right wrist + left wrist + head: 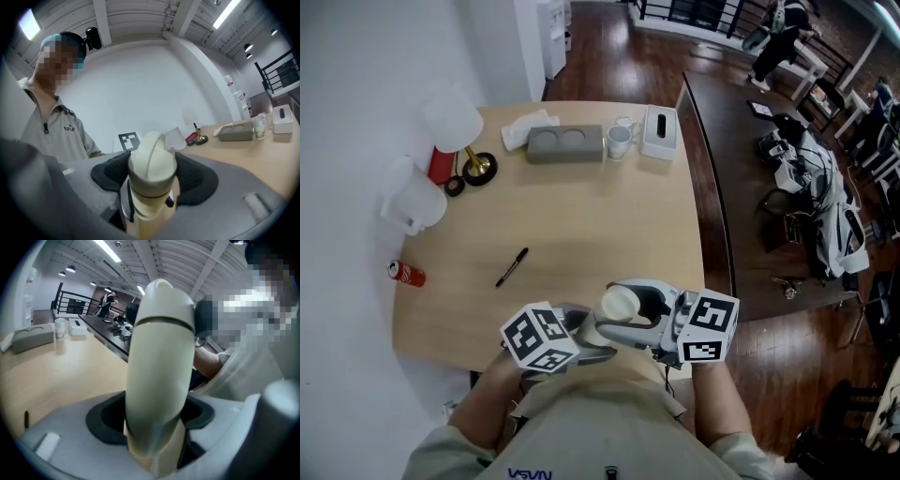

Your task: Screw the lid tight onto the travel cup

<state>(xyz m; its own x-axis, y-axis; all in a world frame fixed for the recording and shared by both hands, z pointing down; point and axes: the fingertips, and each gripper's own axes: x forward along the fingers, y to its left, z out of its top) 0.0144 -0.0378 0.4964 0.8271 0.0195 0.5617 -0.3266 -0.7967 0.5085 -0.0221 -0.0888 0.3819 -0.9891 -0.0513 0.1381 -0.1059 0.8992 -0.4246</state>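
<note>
Two grippers are meeting over the near edge of the table [581,216], close in front of the person's chest, and the travel cup [159,371] is being held in the air between them rather than resting on the wood. The left gripper [154,417] is clamping the cream body of the cup low down, with its dark pads pressing in on both sides, so the cup is being steadied from below and leaning its top toward the other gripper.

The right gripper [153,177] is coming at the top of the cup from the person's right. Its jaws are standing wide, with the domed lid [150,152] sitting between them. The pads are lying just beside the lid's flanks, but they are not visibly biting into it, so this gripper is framing the lid rather than holding it.

As for progress, the lid is already sitting on the cup's mouth, squarely and without any tilt. A thin dark seam is showing all round where the lid meets the body. That suggests the placing and at least the first threading are done. Whether the thread is fully home is not showing, and the seam gives no sure sign either way.

What seems to be left is the tightening itself: closing the right gripper on the lid, twisting it while the left gripper is bracing the body, and repeating until the lid is refusing to turn.
</note>
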